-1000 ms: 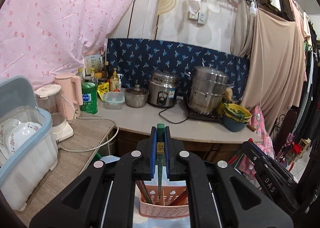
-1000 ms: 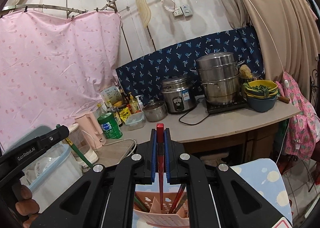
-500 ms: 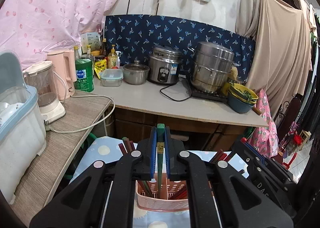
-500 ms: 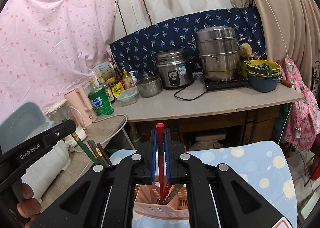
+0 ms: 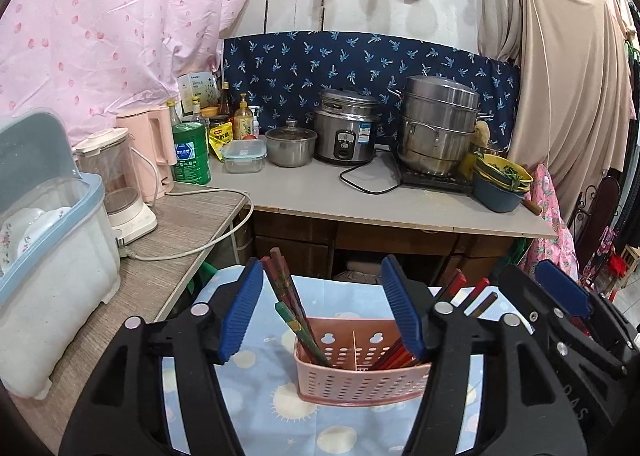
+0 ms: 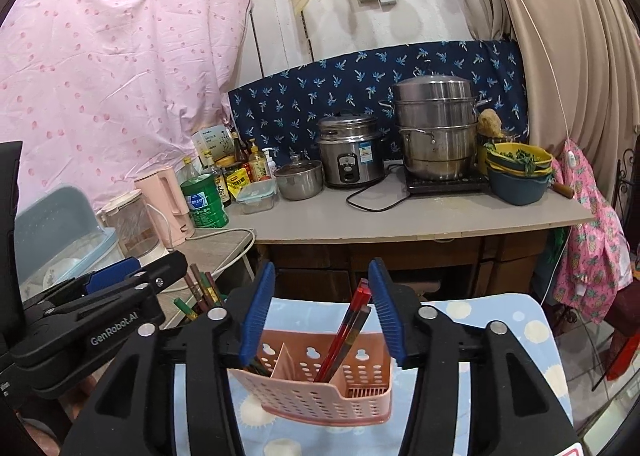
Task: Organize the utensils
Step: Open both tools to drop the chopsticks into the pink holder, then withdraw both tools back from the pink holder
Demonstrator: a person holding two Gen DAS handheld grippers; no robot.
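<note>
Chopsticks [image 5: 298,320] lean in the left half of the pink basket [image 5: 360,380], with red chopsticks [image 6: 344,330] in the right half, across the divider. My left tongs [image 5: 322,310] are opening, pads apart above the basket and pressing nothing, the green-tipped sticks standing loose between them. My right tongs [image 6: 320,310] are opening too, with the red pair free between the pads. The basket sits on the blue sun-print tabletop [image 5: 264,400].

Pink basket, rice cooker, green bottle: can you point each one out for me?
pink basket [image 5: 360,380]: left wrist view, on its perforated front wall.
rice cooker [image 6: 350,154]: right wrist view, on its steel body above the control panel.
green bottle [image 5: 191,154]: left wrist view, on its label.
</note>
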